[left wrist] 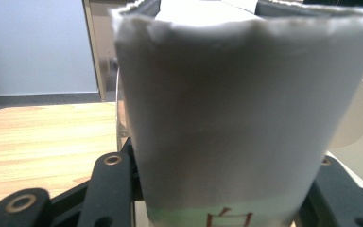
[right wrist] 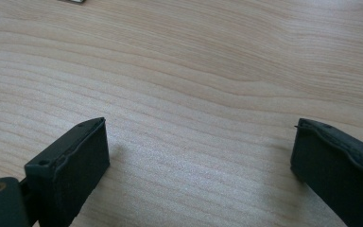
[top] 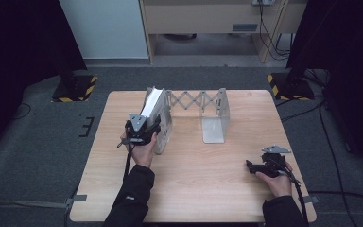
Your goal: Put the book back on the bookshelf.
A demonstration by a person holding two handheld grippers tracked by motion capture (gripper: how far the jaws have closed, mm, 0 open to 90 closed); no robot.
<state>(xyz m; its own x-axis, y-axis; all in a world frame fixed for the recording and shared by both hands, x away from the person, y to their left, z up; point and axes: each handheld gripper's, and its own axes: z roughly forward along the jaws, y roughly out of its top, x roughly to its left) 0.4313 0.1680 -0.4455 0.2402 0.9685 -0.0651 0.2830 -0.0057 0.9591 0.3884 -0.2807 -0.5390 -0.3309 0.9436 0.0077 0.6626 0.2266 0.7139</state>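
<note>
Left of centre in the high view, the left gripper (top: pixel 144 126) is clamped on the near edge of a thick white book (top: pixel 152 106), which stands upright against the left end plate of an extendable metal book rack (top: pixel 203 101). Held by its edge this way, the book can be steered into the rack without tipping, and the end plate gives it something to lean on. The rack's scissor lattice runs toward the upper middle of the frame, and its right end plate stands on the wooden table (top: pixel 194 189) with open space between the two plates. At the lower right, the right gripper (top: pixel 257 166) rests low over the table, well apart from the rack, probably parked so that it stays out of the way.

Filling the middle of the left gripper view, the book's (left wrist: pixel 236 123) pale page block sits between the two black jaws, which press on its sides near the bottom of the frame; a strip of table shows at the left.

Across the right gripper view, the jaws stand wide apart with nothing between them, just above bare wood grain (right wrist: pixel 194 71).
</note>
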